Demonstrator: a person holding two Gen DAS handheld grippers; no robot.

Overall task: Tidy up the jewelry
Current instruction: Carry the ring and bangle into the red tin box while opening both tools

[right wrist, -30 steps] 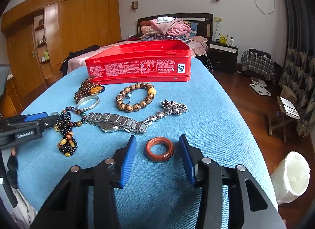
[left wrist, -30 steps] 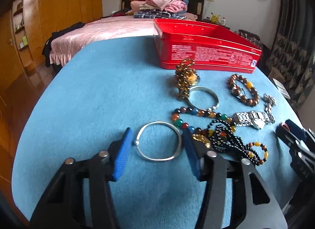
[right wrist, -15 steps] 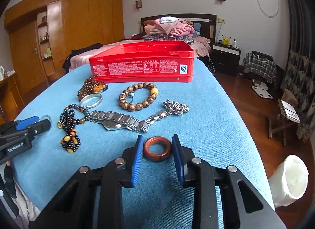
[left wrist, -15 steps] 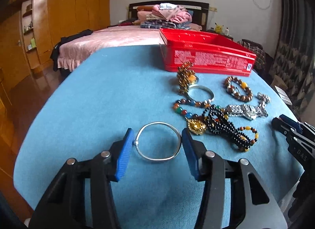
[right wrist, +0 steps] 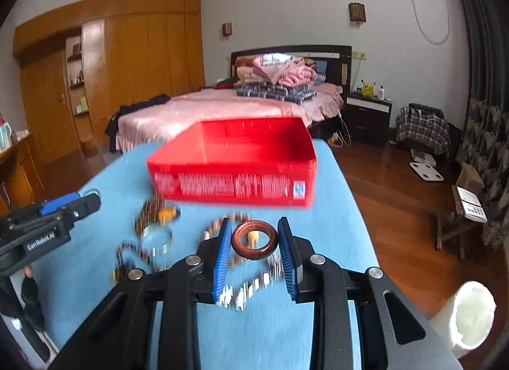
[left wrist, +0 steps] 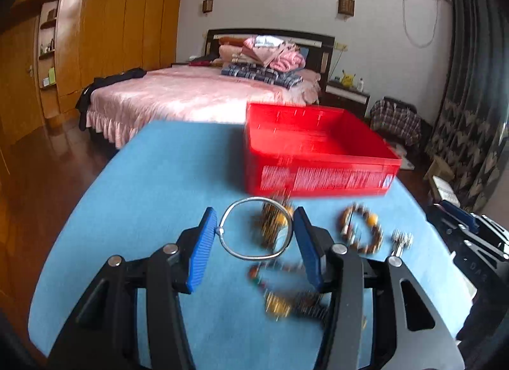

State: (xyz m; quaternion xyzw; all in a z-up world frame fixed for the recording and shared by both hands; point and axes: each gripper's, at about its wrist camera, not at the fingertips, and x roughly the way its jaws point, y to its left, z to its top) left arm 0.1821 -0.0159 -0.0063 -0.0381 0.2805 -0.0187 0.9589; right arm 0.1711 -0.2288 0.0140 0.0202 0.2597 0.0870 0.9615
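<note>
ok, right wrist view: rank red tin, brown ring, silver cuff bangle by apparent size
1. red tin, clearly largest though farthest.
2./3. brown ring and silver cuff bangle: look about alike. The ring is lifted in the right tongs, nearer the camera, and the bangle is blurred, so I won't rank them.

Blue tabletop (left wrist: 152, 179) left of red tin (left wrist: 318, 175) bare; loose beads (left wrist: 359, 230) crowd space before tin.

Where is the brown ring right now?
The brown ring is pinched in the right gripper, lifted above the blue table, just before the red box.
</note>
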